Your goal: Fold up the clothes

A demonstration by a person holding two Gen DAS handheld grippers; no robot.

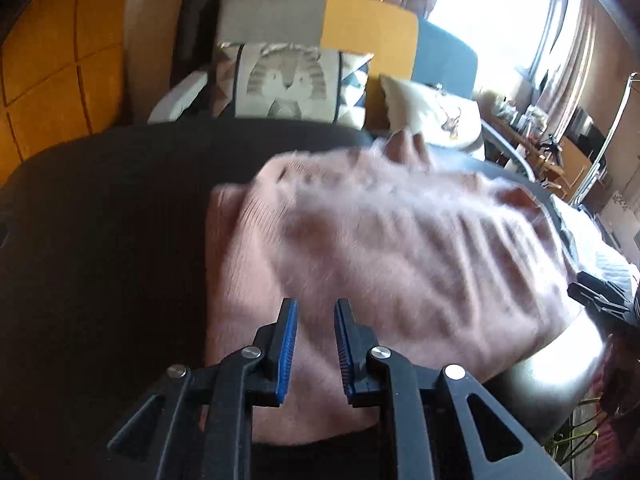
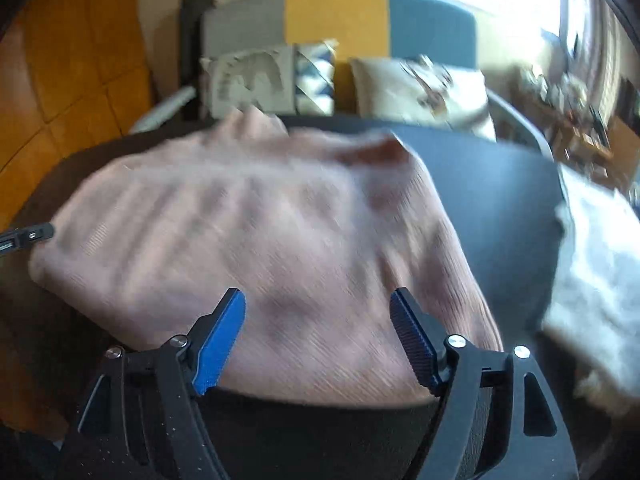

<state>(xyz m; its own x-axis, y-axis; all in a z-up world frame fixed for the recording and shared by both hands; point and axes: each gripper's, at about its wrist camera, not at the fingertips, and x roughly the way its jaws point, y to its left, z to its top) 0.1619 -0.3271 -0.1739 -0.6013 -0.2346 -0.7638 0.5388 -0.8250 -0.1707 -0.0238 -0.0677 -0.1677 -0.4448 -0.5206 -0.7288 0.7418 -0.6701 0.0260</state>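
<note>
Two handheld grippers angled downward over one pink knitted sweater [image 1: 400,248], fuzzy and ribbed, lying in soft rumpled folds on a dark, matte, round-edged table [image 1: 104,216]. Much of the fabric smeared by motion blur in both views.

Left gripper [image 1: 316,320]: black plastic linkages with silver pivot screws, blue ridged pads facing each other across a narrow gap. Nothing pinched between them; sweater visible through the gap, lying below and beyond. Whether the fingertips touch the knit, impossible to tell.

Right gripper [image 2: 318,308]: same black frame and blue ribbed pads, spread wide apart, nothing clamped, near edge of the sweater directly beneath the span. Tip of the left gripper poking in at the left edge of the right wrist view, just beside the sweater's far left side; tip of the right gripper likewise seen at the right edge of the left wrist view.

Behind the table, a sofa [image 1: 368,28] with grey, mustard and blue back panels, carrying a cushion with an animal print [image 1: 286,84] and a cream cushion [image 1: 432,114]. Bright window with pale curtains [image 1: 568,40] at upper right. Pale, soft cloth [image 2: 592,264] heaped at the table's right side.
</note>
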